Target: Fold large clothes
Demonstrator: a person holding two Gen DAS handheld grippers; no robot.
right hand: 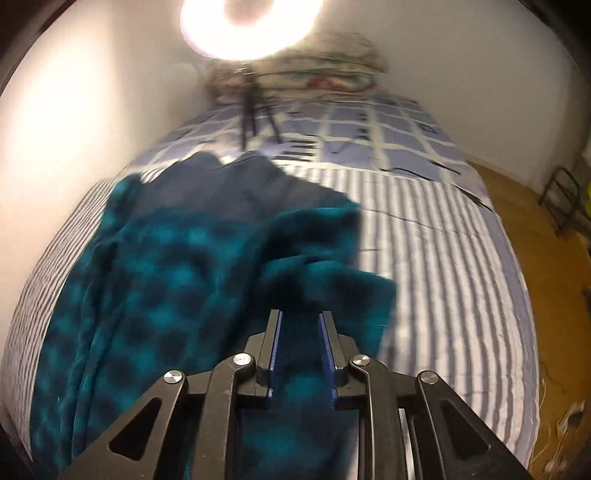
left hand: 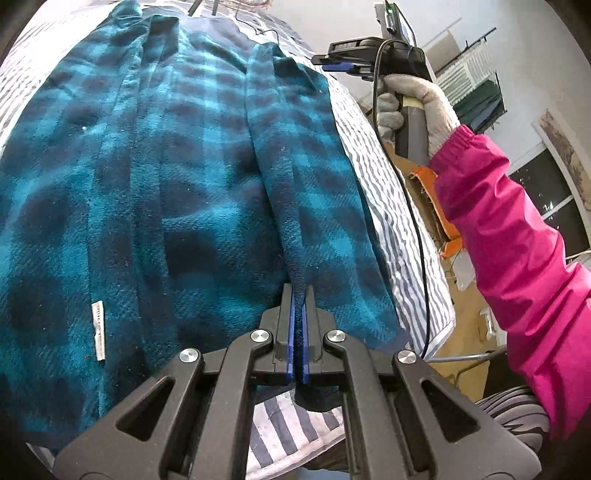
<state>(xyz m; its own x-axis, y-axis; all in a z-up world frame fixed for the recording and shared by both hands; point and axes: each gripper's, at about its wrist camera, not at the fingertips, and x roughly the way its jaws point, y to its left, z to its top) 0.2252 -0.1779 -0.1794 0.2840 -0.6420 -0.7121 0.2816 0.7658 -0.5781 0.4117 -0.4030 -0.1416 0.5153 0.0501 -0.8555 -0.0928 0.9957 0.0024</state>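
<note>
A large teal and dark blue plaid fleece garment [left hand: 166, 184] lies spread on the striped bed cover [left hand: 402, 221]. My left gripper [left hand: 299, 291] is shut on a raised fold of the garment near its right part. My right gripper [right hand: 300, 315] is open and empty, hovering above the garment [right hand: 177, 266], with fabric below and between its jaws; that view is blurred by motion. In the left wrist view the right gripper [left hand: 334, 62] is held up in a gloved hand above the garment's far right edge.
A white label [left hand: 99, 330] shows on the garment at lower left. A tripod [right hand: 251, 107] with a ring light [right hand: 251, 22] stands on the bed at the far end by pillows. The wooden floor [right hand: 532, 236] lies right of the bed.
</note>
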